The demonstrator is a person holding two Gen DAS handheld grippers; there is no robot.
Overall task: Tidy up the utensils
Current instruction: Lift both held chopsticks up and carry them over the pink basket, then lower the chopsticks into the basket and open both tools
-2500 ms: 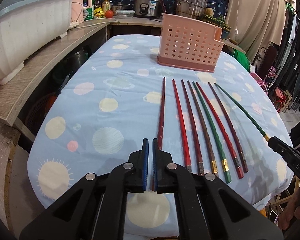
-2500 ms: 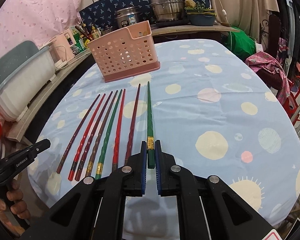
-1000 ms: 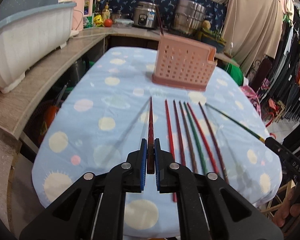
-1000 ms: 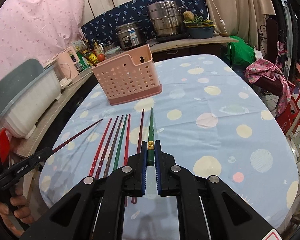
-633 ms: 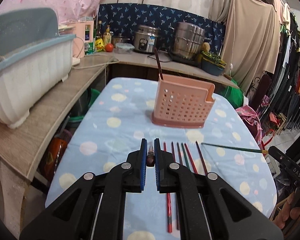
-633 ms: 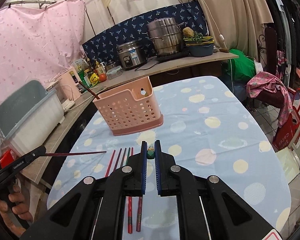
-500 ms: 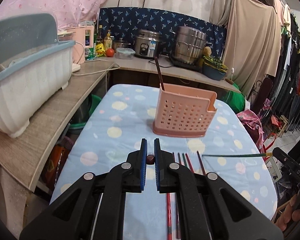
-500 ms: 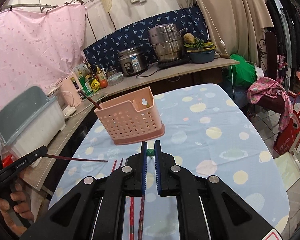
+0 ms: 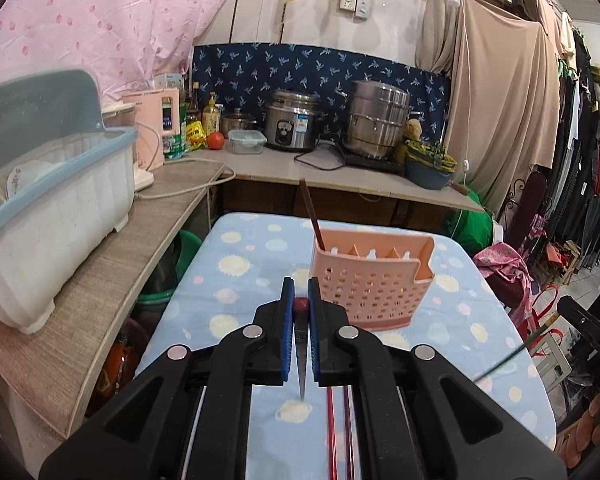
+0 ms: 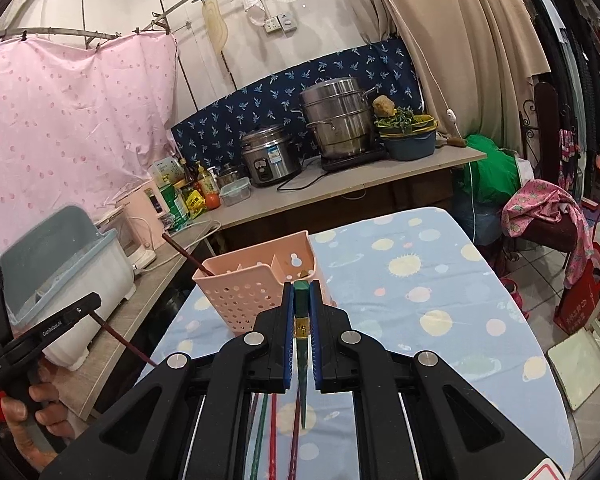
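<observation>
My left gripper point(image 9: 299, 294) is shut on the thick end of a dark red chopstick point(image 9: 300, 360), whose tip hangs down toward the table. My right gripper point(image 10: 301, 294) is shut on the thick end of a green chopstick point(image 10: 302, 360), also hanging tip-down. Both are raised above the table, just in front of the pink perforated utensil basket point(image 9: 372, 292) point(image 10: 244, 292). One dark chopstick point(image 9: 311, 220) stands in the basket's left compartment. Several chopsticks point(image 10: 265, 432) lie on the blue spotted tablecloth point(image 9: 236, 280) under the grippers. The right wrist view shows the left gripper point(image 10: 94, 302) at the left edge.
A wooden counter point(image 9: 112, 264) with a white dish rack point(image 9: 48, 216) runs along the left. Pots, a rice cooker point(image 9: 290, 124) and bottles sit on the back counter. Clothes racks and a chair with pink cloth point(image 10: 548, 208) stand on the right.
Both grippers have lifted their chopsticks off the table and risen toward the basket. The chopsticks have swung from pointing forward to hanging tip-down beneath the jaws.
</observation>
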